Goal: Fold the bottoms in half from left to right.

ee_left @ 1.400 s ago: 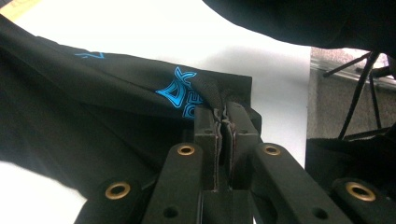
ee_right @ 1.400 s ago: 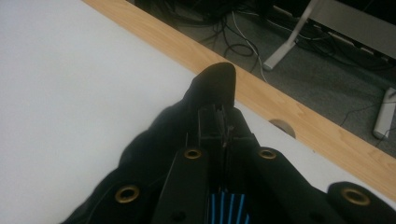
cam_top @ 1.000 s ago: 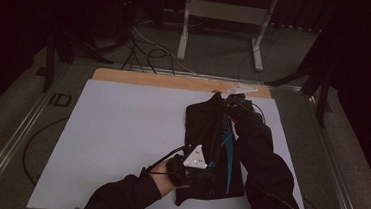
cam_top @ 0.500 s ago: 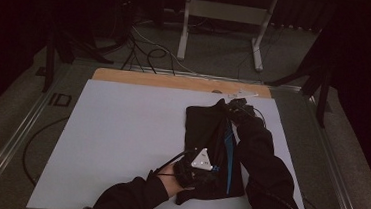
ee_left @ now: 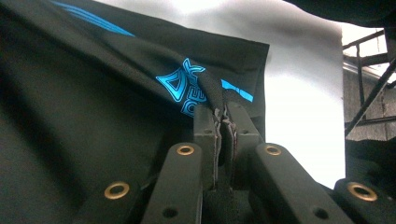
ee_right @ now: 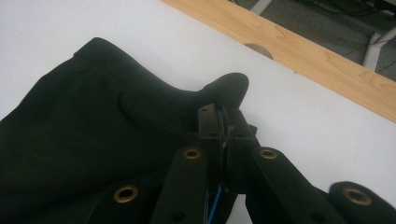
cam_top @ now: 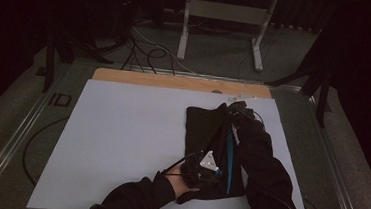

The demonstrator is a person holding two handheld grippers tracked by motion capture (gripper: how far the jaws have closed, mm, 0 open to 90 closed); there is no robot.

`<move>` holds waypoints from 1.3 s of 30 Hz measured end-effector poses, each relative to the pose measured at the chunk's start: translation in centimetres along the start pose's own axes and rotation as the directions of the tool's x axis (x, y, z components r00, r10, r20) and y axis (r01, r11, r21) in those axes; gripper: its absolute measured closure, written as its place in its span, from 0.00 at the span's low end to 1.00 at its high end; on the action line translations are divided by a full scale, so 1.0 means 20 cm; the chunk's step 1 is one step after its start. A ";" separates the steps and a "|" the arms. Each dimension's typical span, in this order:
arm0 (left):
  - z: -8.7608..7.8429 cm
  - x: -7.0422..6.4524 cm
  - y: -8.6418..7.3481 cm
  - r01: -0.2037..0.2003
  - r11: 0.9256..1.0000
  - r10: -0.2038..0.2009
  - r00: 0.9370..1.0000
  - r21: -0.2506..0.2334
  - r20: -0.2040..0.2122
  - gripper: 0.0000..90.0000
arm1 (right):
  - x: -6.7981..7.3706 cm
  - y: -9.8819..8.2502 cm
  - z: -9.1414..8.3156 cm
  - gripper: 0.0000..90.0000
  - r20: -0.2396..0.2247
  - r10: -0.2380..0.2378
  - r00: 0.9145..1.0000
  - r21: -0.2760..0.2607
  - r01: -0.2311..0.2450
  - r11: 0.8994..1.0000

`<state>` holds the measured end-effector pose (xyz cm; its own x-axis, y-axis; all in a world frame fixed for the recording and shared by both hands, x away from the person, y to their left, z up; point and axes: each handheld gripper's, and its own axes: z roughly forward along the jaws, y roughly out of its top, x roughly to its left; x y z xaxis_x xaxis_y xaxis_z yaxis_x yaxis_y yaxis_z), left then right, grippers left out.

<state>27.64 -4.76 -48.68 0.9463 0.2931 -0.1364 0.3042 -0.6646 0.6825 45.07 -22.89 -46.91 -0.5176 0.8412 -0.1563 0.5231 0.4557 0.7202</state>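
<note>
On the bench's (cam_top: 121,129) right half, black garment (cam_top: 206,131) pinched at both ends: left gripper (ee_left: 223,122) near, right gripper (ee_right: 223,122) far, jaws clenched on fabric, probably for laying it flat

My desk (cam_top: 121,129) carries a white sheet over most of its top, with a bare wooden strip (cam_top: 175,81) exposed along the far edge. On the sheet, right of centre and toward the near edge, lies one black garment (cam_top: 204,131) with blue markings, folded lengthwise.
</note>
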 end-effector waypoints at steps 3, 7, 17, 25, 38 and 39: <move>0.01 0.00 0.00 0.001 1.000 -0.001 1.000 0.000 0.000 0.94 | 0.00 -0.01 0.01 0.98 -0.001 0.003 1.000 0.008 -0.003 1.000; 0.00 -0.01 0.01 -0.004 1.000 0.004 1.000 -0.005 0.020 0.79 | 0.01 -0.03 0.04 0.79 0.000 0.028 1.000 0.039 -0.028 0.999; -0.12 -0.02 -0.01 0.019 0.999 -0.020 0.999 -0.029 -0.031 0.25 | 0.04 -0.04 -0.07 0.28 -0.060 0.050 0.997 0.038 -0.048 0.998; -0.22 -0.01 -0.03 0.037 0.999 -0.038 0.999 -0.037 -0.022 0.01 | 0.05 -0.06 -0.15 0.13 -0.116 0.041 0.992 0.012 -0.040 0.999; -0.38 0.00 -0.11 0.054 0.995 -0.062 0.994 -0.085 -0.086 0.00 | 0.08 -0.09 -0.36 0.13 -0.120 -0.002 0.993 -0.010 0.001 1.000; -0.40 0.01 -0.12 0.060 0.994 -0.068 0.994 -0.092 -0.086 0.00 | 0.08 -0.10 -0.38 0.14 -0.127 0.011 0.992 -0.009 -0.012 1.000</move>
<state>26.13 2.33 -44.69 0.9104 0.3957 -0.1206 0.3494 -0.5793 0.7364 37.98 -24.58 -43.36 -0.5935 0.8025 -0.0613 0.5233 0.4426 0.7282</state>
